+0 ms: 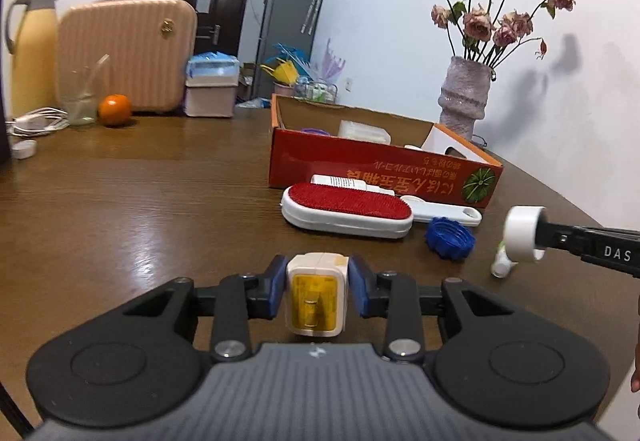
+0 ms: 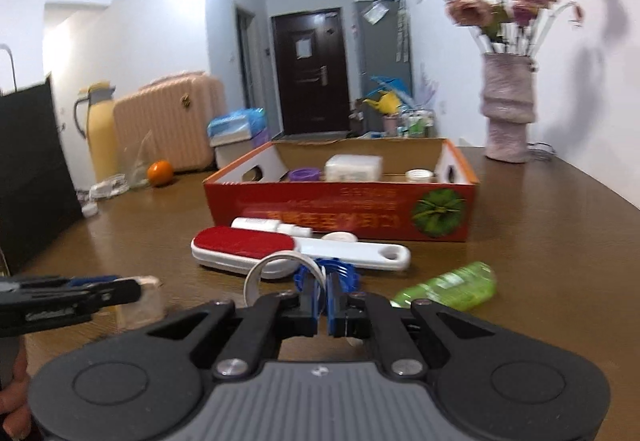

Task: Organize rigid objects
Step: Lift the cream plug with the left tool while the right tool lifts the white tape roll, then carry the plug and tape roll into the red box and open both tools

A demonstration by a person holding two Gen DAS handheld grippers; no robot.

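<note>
Left gripper [image 1: 317, 291] clamped on white plug [image 1: 316, 297] with yellow face, held above table [image 1: 140, 201]. Right gripper [image 2: 323, 307] pinched on rim of white ring [image 2: 276, 267], lifted off table. Red box [image 1: 380, 171] beyond, small items inside. Lint brush [image 1: 346, 211], blue cap [image 1: 450, 237] and white tube [image 1: 348, 181] lie before box. Green bottle [image 2: 452, 287] lies right.

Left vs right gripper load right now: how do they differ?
The left gripper clamps a blocky white plug with a yellow face; the right gripper pinches a thin white ring by its wall. The plug fills the left fingers' gap, while the right fingers are nearly together. Both loads are white, rigid and held above the table.
</note>
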